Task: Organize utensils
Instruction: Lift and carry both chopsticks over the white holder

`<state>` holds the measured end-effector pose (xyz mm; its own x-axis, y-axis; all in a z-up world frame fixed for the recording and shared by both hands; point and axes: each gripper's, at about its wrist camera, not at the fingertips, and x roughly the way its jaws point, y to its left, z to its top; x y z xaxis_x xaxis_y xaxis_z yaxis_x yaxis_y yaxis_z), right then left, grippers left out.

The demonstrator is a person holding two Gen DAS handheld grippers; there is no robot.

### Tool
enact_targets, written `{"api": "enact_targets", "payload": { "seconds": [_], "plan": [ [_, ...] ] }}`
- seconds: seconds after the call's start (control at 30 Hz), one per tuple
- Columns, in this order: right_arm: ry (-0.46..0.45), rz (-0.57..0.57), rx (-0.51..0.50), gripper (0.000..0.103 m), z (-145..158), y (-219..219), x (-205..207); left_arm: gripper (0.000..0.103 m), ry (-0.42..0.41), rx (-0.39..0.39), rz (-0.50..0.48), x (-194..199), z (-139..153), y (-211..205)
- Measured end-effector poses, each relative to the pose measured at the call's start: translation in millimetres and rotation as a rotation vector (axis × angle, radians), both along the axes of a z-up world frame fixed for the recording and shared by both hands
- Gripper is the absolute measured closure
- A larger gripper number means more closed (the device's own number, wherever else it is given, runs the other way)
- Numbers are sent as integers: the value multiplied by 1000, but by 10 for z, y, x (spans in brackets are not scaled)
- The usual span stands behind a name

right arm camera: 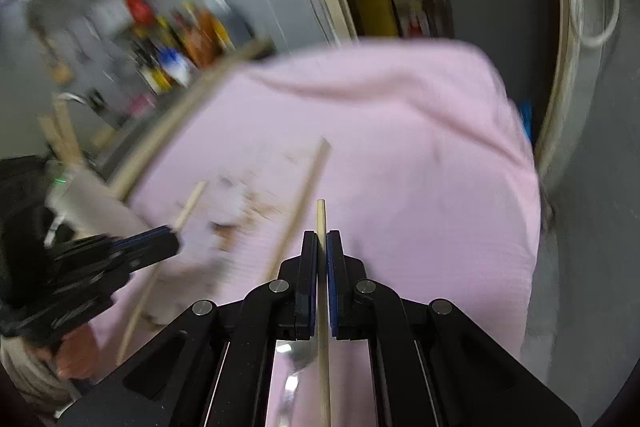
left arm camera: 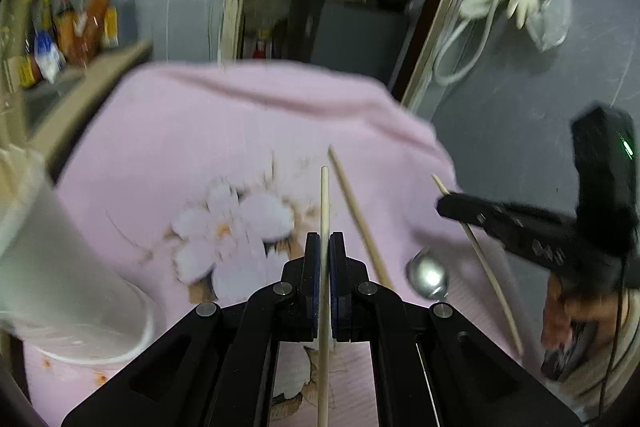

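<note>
**Each gripper clamping one chopstick**

The left gripper (left arm camera: 324, 247) is pinching a chopstick (left arm camera: 324, 203) pointing straight up-frame over the pink cloth (left arm camera: 224, 131). The right gripper (right arm camera: 321, 247) is pinching another chopstick (right arm camera: 321, 219) likewise. A third chopstick (left arm camera: 356, 215) is lying diagonally mid-frame.

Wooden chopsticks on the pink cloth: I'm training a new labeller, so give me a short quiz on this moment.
1. True or false: the left gripper is shut on a thin wooden chopstick.
2. What does the right gripper hold: A) a shiny metal spoon, B) a second wooden chopstick, C) nothing?
3. Fill in: a third wooden chopstick lies loose on the pink ____-printed tablecloth.

Key:
1. True; its fingers press the stick between them.
2. B; the second wooden chopstick is pinched, while the shiny metal spoon lies on the cloth.
3. flower.
</note>
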<state>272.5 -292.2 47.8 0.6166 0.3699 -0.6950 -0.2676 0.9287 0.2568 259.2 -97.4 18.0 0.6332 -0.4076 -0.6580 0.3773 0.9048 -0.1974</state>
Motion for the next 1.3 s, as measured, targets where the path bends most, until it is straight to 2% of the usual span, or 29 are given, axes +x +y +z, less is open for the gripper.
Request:
{"api": "enact_targets", "payload": {
  "seconds": [0.1, 0.23, 0.43, 0.6, 0.73, 0.93, 1.17, 1.3],
  "plan": [
    [-182, -3, 23, 100, 224, 60, -375, 101, -120, -20, 38, -210, 178, 65],
    [-426, -18, 31, 100, 488, 219, -808, 101, -249, -86, 98, -445, 362, 229],
    [-691, 23, 47, 100, 808, 632, -1101, 101, -423, -154, 210, -726, 648, 552],
    [-878, 82, 124, 100, 1045, 1060, -1192, 101, -590, -183, 308, -960, 926, 928],
    [-942, 150, 247, 100, 1196, 1355, -1078, 101, -685, -210, 372, -1025, 1132, 1262],
    [-992, 202, 387, 100, 1349, 1754, -856, 101, -766, -269, 475, -994, 1316, 1851],
    [-984, 159, 490, 100, 1278, 1953, -576, 101, -770, -385, 609, -812, 1285, 2460],
    [-970, 116, 492, 100, 1148, 1962, -452, 101, -757, -443, 672, -694, 1178, 2670]
  ]
}}
